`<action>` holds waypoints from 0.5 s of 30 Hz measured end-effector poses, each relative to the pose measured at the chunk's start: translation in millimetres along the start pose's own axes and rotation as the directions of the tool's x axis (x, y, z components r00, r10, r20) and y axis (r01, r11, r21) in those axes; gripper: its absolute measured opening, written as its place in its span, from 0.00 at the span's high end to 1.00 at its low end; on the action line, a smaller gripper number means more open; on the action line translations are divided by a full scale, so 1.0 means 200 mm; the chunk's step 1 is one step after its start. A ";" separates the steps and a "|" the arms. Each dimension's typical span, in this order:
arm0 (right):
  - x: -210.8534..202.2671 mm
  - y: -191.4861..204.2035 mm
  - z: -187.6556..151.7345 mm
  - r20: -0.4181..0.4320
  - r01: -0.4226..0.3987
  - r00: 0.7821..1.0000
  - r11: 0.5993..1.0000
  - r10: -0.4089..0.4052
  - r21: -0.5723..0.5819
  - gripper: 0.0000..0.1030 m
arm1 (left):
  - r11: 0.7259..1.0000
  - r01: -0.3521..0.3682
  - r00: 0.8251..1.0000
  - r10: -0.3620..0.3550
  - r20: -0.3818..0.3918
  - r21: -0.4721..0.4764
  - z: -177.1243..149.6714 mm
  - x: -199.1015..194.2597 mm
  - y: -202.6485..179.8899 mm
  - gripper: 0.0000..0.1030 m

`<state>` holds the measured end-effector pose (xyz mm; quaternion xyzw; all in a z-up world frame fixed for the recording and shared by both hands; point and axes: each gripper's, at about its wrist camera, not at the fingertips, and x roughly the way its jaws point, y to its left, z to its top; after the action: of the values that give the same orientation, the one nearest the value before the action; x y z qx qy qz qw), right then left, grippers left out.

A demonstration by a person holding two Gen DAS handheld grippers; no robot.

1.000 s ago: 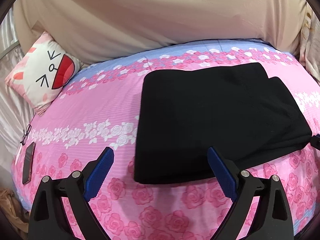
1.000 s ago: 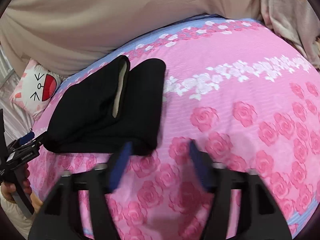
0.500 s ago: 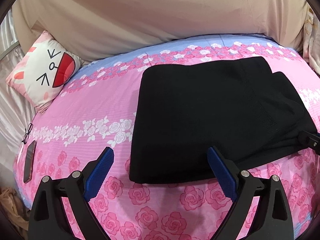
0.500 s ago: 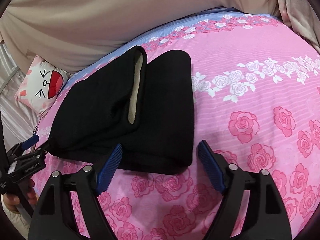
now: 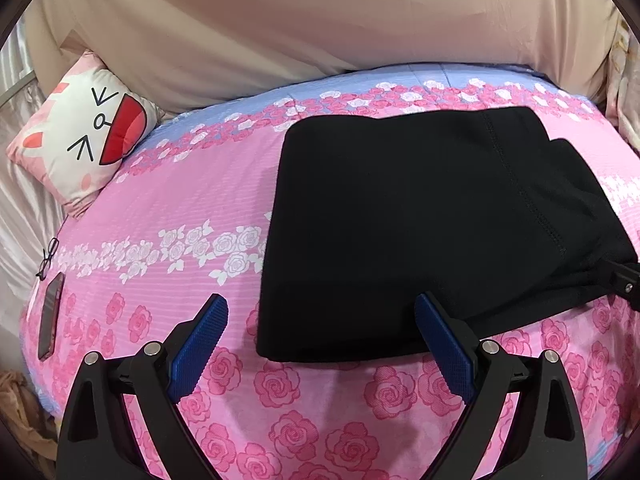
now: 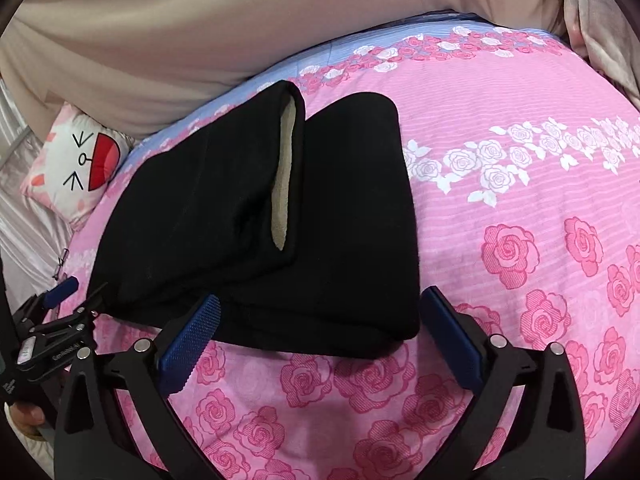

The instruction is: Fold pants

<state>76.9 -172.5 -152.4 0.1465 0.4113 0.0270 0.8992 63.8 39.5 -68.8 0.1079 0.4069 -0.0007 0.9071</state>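
Black pants (image 5: 420,232) lie on the bed (image 5: 168,208) as a compact folded stack, resting on the pink rose-print cover near the front edge; from the right wrist view the pants (image 6: 248,224) show an upper layer whose open end exposes a pale fleece lining, sitting on a broader lower layer. Left tongs (image 5: 322,344): jaws wide, nothing between the pads, hovering over the near left corner of the stack; the right pad overlaps the fabric edge in view, contact cannot be confirmed. Right tongs (image 6: 320,334): jaws opening, at their widest, straddling the near right corner of the stack; the fabric lies between the pads but neither pad presses on it. Judgement: the task looks late, either a final fold or a last tidy of the bundle. Next move, as judged: bring both tongs down to the near edge, close each on all layers at its corner, then lift and carry the edge evenly so the layers do not slide apart. Cat-face pillow (image 5: 80,140), phone (image 5: 50,316) and glasses (image 5: 48,258) sit well clear at left
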 end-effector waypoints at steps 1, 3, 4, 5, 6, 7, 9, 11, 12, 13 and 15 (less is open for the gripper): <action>0.00 0.00 0.00 -0.001 -0.009 1.000 1.000 0.009 0.002 0.05 | 1.000 0.012 1.000 -0.012 0.005 -0.014 0.00 0.00 0.02 0.10; -0.01 -0.03 -0.01 0.001 -0.048 0.999 0.999 0.048 0.022 0.04 | 0.997 0.053 0.998 -0.054 -0.020 -0.062 -0.01 0.04 0.07 0.10; -0.02 -0.04 0.00 0.001 -0.060 0.998 0.998 0.060 0.029 0.04 | 0.993 0.077 0.996 -0.081 -0.044 -0.089 -0.01 0.08 0.10 0.09; -0.02 -0.04 0.00 0.001 -0.062 0.998 0.997 0.062 0.035 0.05 | 0.989 0.097 0.993 -0.104 -0.059 -0.108 -0.02 0.11 0.11 0.09; -0.02 -0.04 0.00 0.000 -0.050 0.999 0.998 0.050 0.031 0.20 | 0.980 0.133 0.986 -0.146 -0.078 -0.145 -0.02 0.14 0.14 0.09; -0.02 -0.04 0.00 0.003 -0.013 1.000 0.999 0.013 0.037 0.46 | 0.972 0.159 0.981 -0.175 -0.081 -0.171 -0.03 0.16 0.15 0.09; -0.01 -0.06 0.01 0.008 -0.041 0.999 0.998 0.041 0.054 0.54 | 0.952 0.213 0.968 -0.236 -0.088 -0.219 -0.03 0.19 0.18 0.10; -0.01 -0.08 0.01 0.011 -0.067 0.998 0.995 0.066 0.075 0.61 | 0.930 0.266 0.951 -0.295 -0.087 -0.253 -0.03 0.23 0.20 0.12; -0.02 -0.09 0.01 0.016 -0.082 0.997 0.993 0.080 0.082 0.68 | 0.933 0.270 0.952 -0.295 -0.077 -0.239 -0.03 0.23 0.19 0.25; -0.03 -0.09 0.01 0.024 -0.101 0.995 0.991 0.099 0.087 0.78 | 0.932 0.301 0.945 -0.320 -0.072 -0.200 -0.02 0.22 0.16 0.33; -0.07 -0.07 0.01 0.043 -0.100 0.994 0.993 0.097 0.060 0.83 | 0.940 0.301 0.947 -0.314 -0.066 -0.162 0.00 0.18 0.13 0.60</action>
<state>68.4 -188.2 -143.7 0.1949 0.3861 0.0555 0.8999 89.5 68.0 -90.4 -0.0254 0.4585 -0.1071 0.8819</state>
